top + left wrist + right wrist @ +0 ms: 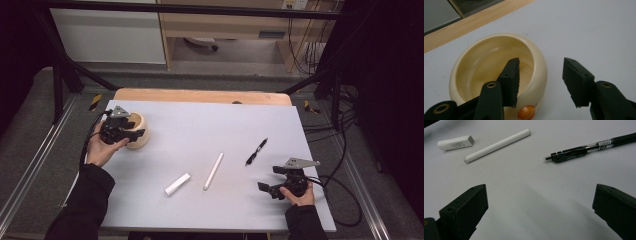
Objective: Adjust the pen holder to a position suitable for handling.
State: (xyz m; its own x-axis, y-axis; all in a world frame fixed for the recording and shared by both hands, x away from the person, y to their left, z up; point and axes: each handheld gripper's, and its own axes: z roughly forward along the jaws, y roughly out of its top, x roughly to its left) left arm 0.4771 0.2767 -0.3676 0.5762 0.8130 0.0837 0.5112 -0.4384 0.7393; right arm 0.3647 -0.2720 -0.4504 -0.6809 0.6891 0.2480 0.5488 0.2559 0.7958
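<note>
Left tongs (541,82) astride cream bowl's (474,67) rim, seemingly unclamped — orange button (526,113) up close; right tongs (540,212) gaping.

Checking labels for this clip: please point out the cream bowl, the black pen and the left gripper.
cream bowl (541,67), left gripper view, on its right outer rim.
black pen (584,151), right gripper view, on the barrel's middle.
left gripper (541,82), left gripper view, midway between its fingertips, astride the bowl's wall.
</note>
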